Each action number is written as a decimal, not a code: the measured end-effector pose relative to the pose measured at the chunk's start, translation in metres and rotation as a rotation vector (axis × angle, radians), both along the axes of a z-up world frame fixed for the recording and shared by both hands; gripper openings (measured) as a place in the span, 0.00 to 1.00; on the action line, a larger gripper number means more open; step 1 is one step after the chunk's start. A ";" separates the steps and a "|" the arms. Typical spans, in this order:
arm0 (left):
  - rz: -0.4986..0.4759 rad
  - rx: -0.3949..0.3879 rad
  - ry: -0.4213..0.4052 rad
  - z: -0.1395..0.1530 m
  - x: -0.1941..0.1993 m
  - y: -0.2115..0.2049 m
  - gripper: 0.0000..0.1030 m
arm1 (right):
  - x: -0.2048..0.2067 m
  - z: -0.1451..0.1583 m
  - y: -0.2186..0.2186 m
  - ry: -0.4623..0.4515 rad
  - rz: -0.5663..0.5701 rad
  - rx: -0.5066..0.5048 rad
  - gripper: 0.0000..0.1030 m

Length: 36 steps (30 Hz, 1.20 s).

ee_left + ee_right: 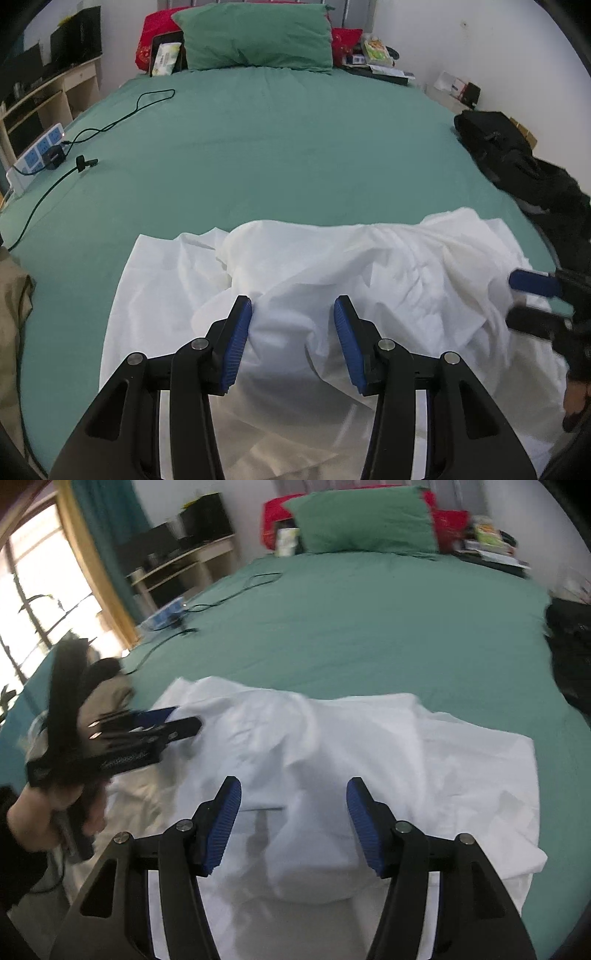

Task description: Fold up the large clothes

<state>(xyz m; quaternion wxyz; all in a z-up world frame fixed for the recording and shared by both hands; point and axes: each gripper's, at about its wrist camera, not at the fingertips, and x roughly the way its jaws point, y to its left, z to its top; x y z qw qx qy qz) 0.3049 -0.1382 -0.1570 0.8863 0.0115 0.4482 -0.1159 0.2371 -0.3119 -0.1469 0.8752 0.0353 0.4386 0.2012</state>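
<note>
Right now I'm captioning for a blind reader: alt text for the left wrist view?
A rumpled white garment lies on a green bed, between the open left claw in front. The right claw sits at the right edge, and a green pillow at the head.

There are two grippers: the left gripper (pixel 293 308) and the right gripper (pixel 293 790), and each one has two fingers with blue pads. On the bed (pixel 280 147) lies one white garment (pixel 332 266). At the head of the bed there is one green pillow (pixel 255 37) and one red cushion (pixel 155 33) behind it. One pack of wipes (pixel 166 58) leans there. At the left edge I count one power strip (pixel 38 149), one black charger (pixel 53 159) and one black cable (pixel 122 114). On the right side lies one black bag (pixel 498 144).
</note>
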 end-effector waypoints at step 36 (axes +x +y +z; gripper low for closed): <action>-0.099 0.109 0.023 -0.016 -0.048 -0.011 0.48 | -0.033 -0.032 -0.023 0.101 -0.008 -0.217 0.11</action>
